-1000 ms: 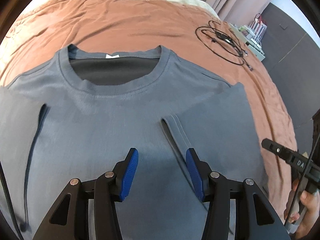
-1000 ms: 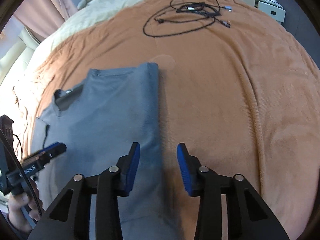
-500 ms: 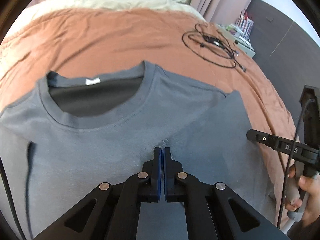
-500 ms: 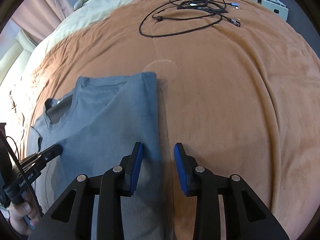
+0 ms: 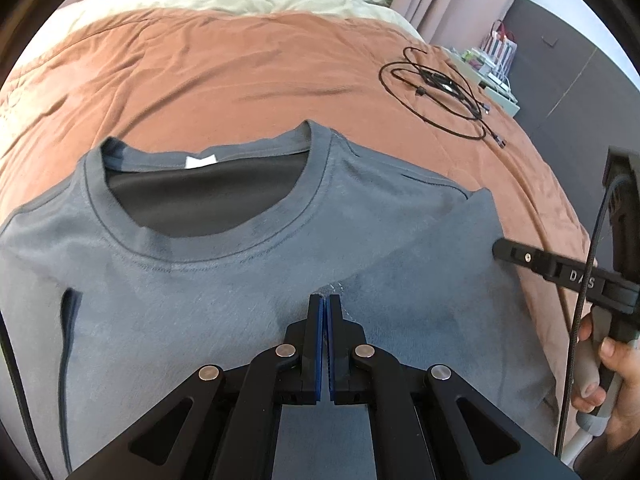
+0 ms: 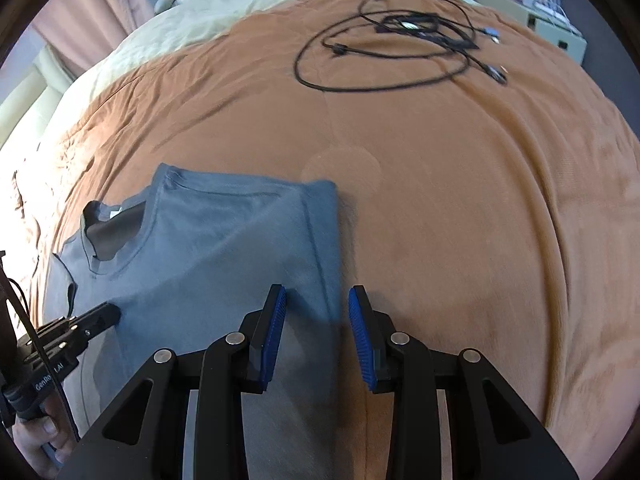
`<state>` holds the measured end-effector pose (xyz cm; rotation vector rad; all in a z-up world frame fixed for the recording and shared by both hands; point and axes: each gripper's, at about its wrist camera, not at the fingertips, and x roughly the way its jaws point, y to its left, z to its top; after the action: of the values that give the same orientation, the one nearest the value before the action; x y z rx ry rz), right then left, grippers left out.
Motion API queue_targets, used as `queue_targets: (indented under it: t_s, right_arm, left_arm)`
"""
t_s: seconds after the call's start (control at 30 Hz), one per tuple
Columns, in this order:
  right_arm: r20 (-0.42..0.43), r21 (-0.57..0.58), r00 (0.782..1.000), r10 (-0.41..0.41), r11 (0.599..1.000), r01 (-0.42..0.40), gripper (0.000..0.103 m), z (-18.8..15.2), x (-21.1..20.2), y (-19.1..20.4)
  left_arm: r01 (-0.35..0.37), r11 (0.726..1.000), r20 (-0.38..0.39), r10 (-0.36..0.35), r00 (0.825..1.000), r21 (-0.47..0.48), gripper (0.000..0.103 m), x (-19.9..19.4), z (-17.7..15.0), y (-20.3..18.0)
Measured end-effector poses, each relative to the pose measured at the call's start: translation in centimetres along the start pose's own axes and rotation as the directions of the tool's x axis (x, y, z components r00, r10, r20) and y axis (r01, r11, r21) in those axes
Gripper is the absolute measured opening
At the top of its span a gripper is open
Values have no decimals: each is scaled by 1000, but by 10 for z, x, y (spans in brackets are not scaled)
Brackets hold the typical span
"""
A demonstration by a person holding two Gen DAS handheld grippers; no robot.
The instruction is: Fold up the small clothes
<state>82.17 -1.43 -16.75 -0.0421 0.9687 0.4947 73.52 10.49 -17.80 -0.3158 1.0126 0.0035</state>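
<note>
My left gripper (image 5: 325,304) is closed, pinching the folded sleeve hem of the grey T-shirt (image 5: 208,280), which lies on the brown blanket (image 6: 460,220). My right gripper (image 6: 316,300) is open, empty, over the shirt's folded edge.

A grey shirt (image 6: 224,248) is spread on the brown blanket (image 6: 460,208) at lower left. Its folded edge is straddled by the open right gripper (image 6: 318,308). Black cables (image 6: 384,52) are seen at the top.
</note>
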Motion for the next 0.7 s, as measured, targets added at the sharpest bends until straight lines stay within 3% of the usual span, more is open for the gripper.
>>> queue_targets:
  t_s: [0.2,0.23,0.27,0.37,0.57,0.7]
  right_arm:
    - [21,-78,998,-67,995,68,30,16,15,14]
    - [30,-88,997,-69,994,72,26,17,15,15]
    - [34,-97,997,-73,992,76,11,18,15,15]
    - [48,-89,995,-85,992,89,4,19,11,9]
    - [33,-8,996,-81,997,81,3,19,11,-17]
    - [21,58,988,-152,987,151,4,23,7,-32]
  left_arm:
    - [7,1000,-2,-7,1000,8,1,4,3,0]
    - [7,1000,-3,-7,1000,13,1,5,4,0]
    - [8,1000,-4,-8,1000,15,1,6,4,-1]
    - [17,1000,5,-17,1000,19,1,6,7,-3]
    - [44,999,7,-44,999,4,1,13,14,-10]
    - [16,1000,-10,-16,1000,18,1,22,16,-13]
